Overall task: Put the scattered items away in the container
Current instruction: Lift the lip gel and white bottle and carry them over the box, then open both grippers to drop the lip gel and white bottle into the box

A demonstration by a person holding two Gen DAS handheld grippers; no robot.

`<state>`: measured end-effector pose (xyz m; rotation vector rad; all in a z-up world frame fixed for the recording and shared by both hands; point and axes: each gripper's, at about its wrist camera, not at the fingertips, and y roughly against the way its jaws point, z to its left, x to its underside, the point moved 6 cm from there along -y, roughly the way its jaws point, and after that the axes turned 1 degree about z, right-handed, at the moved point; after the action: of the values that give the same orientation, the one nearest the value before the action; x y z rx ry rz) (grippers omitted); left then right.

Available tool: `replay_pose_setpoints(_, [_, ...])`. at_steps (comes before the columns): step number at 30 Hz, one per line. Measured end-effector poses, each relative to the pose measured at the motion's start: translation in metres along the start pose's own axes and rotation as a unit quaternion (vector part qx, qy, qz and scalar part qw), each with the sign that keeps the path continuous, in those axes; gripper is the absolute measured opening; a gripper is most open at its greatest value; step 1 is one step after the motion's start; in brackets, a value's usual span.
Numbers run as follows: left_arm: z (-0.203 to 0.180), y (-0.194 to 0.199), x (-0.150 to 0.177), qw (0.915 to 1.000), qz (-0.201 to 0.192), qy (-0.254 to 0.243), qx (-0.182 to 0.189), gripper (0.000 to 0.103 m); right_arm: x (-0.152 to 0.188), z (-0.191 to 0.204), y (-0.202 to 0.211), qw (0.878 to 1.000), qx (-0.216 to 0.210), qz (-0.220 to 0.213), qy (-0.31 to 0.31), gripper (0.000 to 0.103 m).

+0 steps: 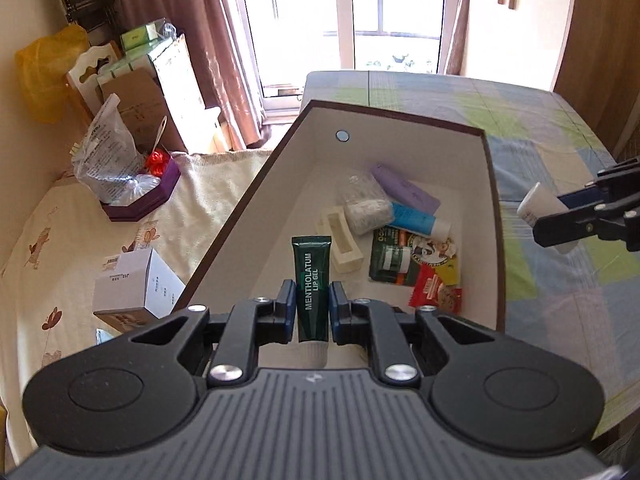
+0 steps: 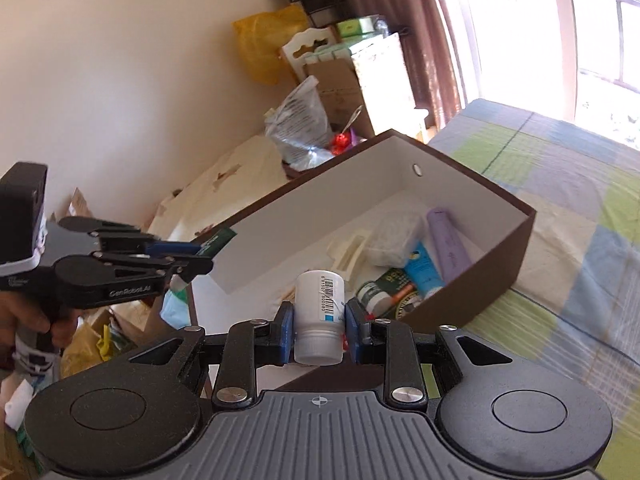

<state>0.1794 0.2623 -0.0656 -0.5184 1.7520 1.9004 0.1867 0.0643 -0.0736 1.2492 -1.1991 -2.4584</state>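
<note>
- Left gripper: matte black linkage arms, blue finger pads, silver screws, ribbed grey housing.
- Right gripper: same build (crosshair mark on housing).
- "GenRobot.AI" lettering shows on the left gripper's side.

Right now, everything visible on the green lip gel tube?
The Mentholatum lip gel tube is dark green glossy plastic with white lettering, a flat crimped end pointing away and a pale cap toward the camera. The left tongs are shut on its middle, blue pads either side. It hangs over the near end of the brown box, touching nothing else.

Yellow bag, brown curtain, white carton, checked bedspread.
</note>
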Motion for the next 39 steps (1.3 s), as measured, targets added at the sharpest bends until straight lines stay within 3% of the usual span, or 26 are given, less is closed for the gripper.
replay_pose_setpoints(6, [0.01,-0.045,-0.001,0.9968,0.054,-0.059,0.011,0.013,0.0,0.02,-0.054,0.994,0.004,0.075,0.075,0.03])
replay_pose_setpoints(12, [0.011,-0.095,0.007,0.9861,0.12,-0.114,0.002,0.013,0.011,0.02,-0.092,0.985,0.01,0.14,0.101,0.03])
replay_pose_setpoints(18, [0.017,-0.127,0.022,0.9782,0.178,-0.107,0.002,0.016,0.019,0.012,-0.113,0.978,0.017,0.182,0.102,0.03])
replay_pose_setpoints(21, [0.021,-0.128,0.026,0.9773,0.185,-0.103,0.0,0.023,0.021,0.014,-0.118,0.972,0.015,0.203,0.113,0.03])
replay_pose_setpoints(36, [0.024,-0.123,0.033,0.9758,0.183,-0.119,-0.006,0.029,0.045,0.032,-0.146,0.933,-0.011,0.297,0.201,0.03])
replay_pose_setpoints(38, [0.024,-0.124,0.034,0.9756,0.182,-0.123,-0.008,0.031,0.047,0.033,-0.147,0.929,0.002,0.299,0.218,0.03])
replay_pose_setpoints(39, [0.023,-0.124,0.034,0.9754,0.181,-0.125,-0.008,0.031,0.048,0.033,-0.147,0.927,0.01,0.299,0.227,0.05])
